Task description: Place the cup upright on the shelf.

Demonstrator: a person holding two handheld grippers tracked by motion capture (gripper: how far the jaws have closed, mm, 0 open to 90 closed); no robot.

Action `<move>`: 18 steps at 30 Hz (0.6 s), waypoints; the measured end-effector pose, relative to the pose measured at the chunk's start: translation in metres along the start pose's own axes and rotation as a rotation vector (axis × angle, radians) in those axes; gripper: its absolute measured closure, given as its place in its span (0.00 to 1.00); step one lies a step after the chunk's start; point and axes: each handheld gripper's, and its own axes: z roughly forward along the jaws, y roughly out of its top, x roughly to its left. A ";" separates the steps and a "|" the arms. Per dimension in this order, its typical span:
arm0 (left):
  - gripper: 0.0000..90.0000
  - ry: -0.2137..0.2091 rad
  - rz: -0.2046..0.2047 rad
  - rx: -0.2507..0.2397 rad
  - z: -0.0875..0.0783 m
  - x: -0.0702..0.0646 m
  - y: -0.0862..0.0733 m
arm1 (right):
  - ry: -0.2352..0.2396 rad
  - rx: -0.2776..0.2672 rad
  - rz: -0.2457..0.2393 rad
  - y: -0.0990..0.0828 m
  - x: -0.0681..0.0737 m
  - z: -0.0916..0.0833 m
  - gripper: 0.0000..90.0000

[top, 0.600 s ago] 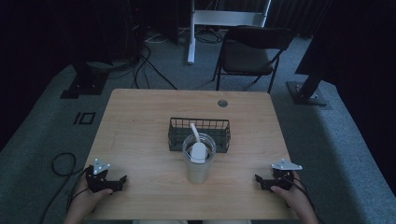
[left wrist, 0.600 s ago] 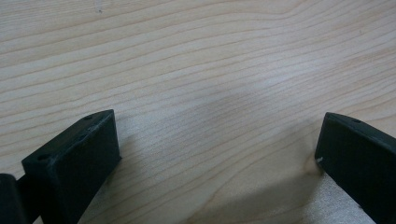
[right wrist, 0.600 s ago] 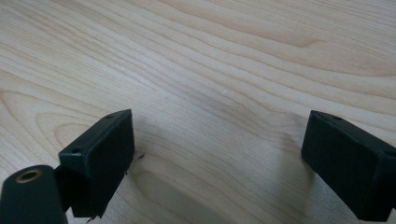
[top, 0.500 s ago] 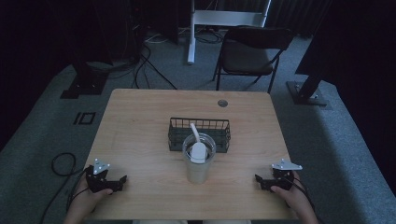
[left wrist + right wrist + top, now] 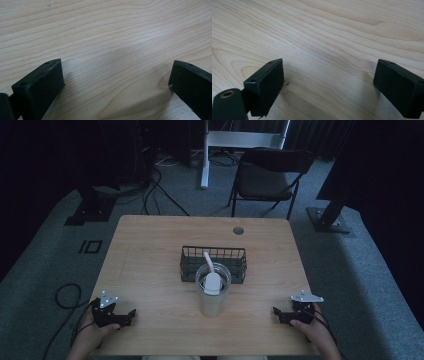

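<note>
Overhead forward-down view; gripper views close over table (image 5: 150,260).

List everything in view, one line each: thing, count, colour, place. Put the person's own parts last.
Table: one, light wood, centre of the high view.
Cup: one, pale and translucent, middle of the table, near side of the basket.
White tool: one, white, standing in the cup, handle leaning toward the basket.
Wire basket: one, black, just behind the cup.
Round grommet: one, grey, far edge of the table.
Folding chair: one, dark, on the floor beyond the table.
Left gripper: one, black, near-left table edge, fingers apart, nothing between.
Right gripper: one, black, near-right edge, fingers apart, nothing between.
</note>
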 end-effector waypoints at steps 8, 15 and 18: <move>0.00 -0.005 0.007 0.002 0.000 0.000 0.000 | 0.000 0.000 0.000 0.000 0.000 0.000 0.10; 0.00 -0.050 0.060 -0.007 0.000 -0.007 0.000 | 0.010 -0.004 0.000 0.000 0.000 0.000 0.10; 0.00 -0.071 0.058 -0.019 -0.001 -0.011 0.003 | 0.018 -0.010 -0.002 0.000 0.003 -0.001 0.10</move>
